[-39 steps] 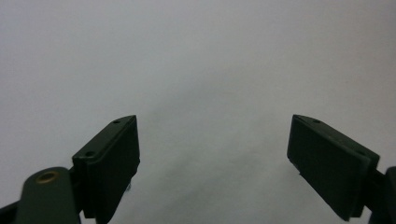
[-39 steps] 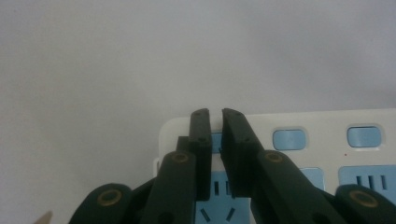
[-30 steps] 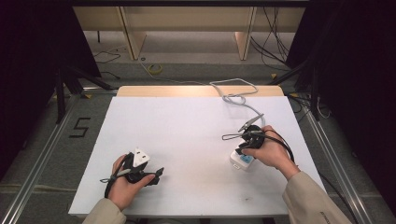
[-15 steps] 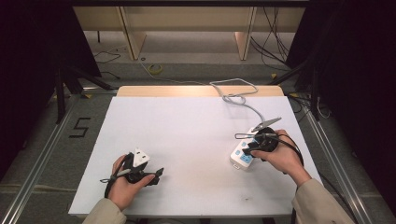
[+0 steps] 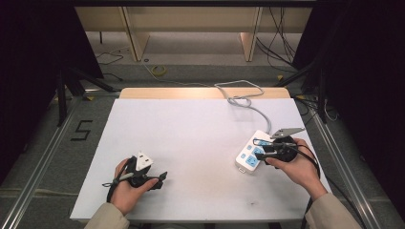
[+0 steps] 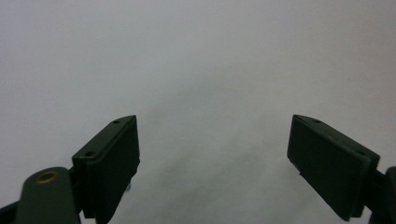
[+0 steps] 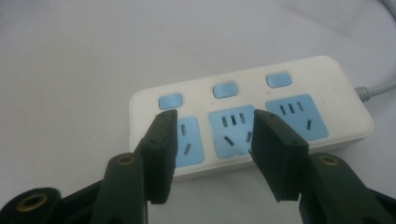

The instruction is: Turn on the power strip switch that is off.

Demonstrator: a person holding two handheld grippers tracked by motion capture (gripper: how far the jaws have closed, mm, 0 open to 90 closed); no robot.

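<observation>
Right gripper view: the right gripper (image 7: 210,154) hovers over the white power strip (image 7: 327,88), jaws apart. The left gripper (image 6: 215,158) gapes wide above bare table (image 6: 196,56).

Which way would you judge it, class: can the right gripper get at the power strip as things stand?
Probably yes: the right gripper hovers just over the power strip, jaws open, nothing between them.
</observation>
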